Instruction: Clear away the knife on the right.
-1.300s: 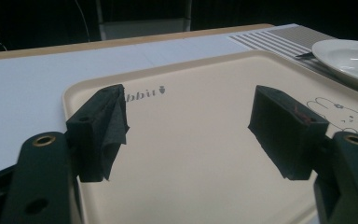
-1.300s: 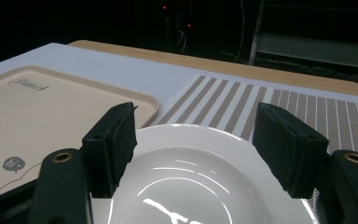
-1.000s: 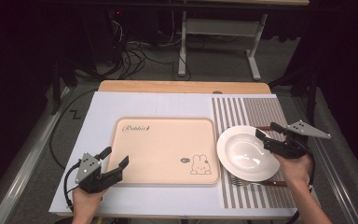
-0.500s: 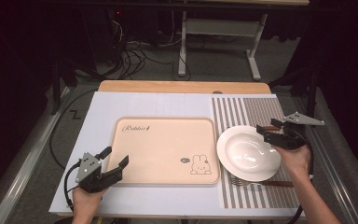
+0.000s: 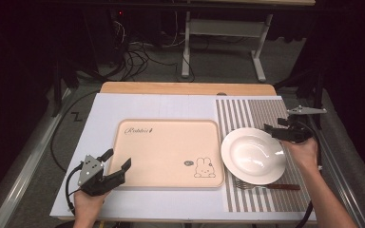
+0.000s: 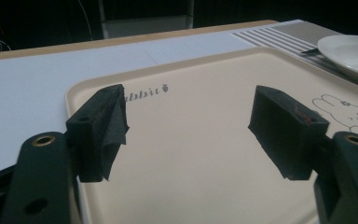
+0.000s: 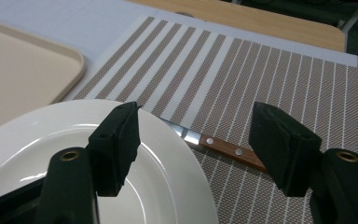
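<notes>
A white plate rests on the striped placemat, to the right of the beige rabbit tray. My right gripper hovers at the plate's far right rim, open. Its jaws have just been closing a little. In the right gripper view the right gripper has one jaw over the plate and the other over the placemat, with the rim below the gap and no pad touching it. A wooden-handled knife pokes out from under that rim. My left gripper stands open over the tray's near left corner, empty.
A fork with a wooden handle lies partly under the plate's near edge. A white sheet covers the table under the tray. The table's wooden far edge runs behind it. Cables and a metal stand are on the floor beyond.
My right gripper has slid away from me along the plate's right rim, toward the far side. The plate, tray and left gripper have stayed put.
</notes>
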`<state>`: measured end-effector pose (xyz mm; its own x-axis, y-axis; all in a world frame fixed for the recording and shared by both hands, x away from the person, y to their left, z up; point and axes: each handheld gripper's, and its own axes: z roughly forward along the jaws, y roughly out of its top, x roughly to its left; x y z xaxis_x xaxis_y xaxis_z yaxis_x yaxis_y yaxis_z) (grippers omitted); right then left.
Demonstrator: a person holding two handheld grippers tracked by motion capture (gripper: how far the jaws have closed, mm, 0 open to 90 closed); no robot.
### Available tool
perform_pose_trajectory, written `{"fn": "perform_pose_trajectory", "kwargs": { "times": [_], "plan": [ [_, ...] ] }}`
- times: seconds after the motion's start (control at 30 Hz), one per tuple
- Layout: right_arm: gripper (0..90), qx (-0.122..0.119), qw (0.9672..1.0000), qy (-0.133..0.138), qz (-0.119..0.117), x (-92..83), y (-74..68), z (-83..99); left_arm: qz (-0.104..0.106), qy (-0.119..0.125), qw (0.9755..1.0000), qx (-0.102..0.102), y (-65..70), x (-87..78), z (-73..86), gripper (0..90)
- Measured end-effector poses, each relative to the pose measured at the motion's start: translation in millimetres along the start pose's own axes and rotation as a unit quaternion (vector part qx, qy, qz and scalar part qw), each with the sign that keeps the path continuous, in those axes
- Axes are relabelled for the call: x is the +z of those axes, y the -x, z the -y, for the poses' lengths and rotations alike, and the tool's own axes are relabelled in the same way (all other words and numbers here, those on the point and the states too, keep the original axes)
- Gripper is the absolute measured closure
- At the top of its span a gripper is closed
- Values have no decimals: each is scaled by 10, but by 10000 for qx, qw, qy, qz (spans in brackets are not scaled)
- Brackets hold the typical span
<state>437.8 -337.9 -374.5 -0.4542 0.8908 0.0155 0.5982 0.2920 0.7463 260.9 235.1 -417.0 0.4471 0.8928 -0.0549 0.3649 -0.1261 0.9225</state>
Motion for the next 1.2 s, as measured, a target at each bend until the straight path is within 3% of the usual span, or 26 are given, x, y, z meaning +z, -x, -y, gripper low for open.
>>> {"fn": "perform_pose_trajectory", "kwargs": {
  "times": [0.2, 0.3, 0.7, 0.87, 1.2],
  "plan": [
    [382, -40, 9995, -305, -12, 79, 90, -61, 36, 6, 10000, 9, 6, -1, -1, 283],
    [404, -68, 9983, -587, 8, 166, 152, -74, 39, 11, 10000, 16, 8, -3, -1, 283],
    [427, -171, 9951, -961, 155, 324, 268, -186, 32, 18, 10000, 38, 9, -10, -2, 283],
    [430, -277, 9915, -1261, 130, 431, 301, -221, 15, 18, 10000, 51, 14, -12, 0, 283],
    [443, -246, 9883, -1500, 134, 535, 413, -179, -4, 12, 10000, 69, 24, -7, 3, 282]
  ]
}}
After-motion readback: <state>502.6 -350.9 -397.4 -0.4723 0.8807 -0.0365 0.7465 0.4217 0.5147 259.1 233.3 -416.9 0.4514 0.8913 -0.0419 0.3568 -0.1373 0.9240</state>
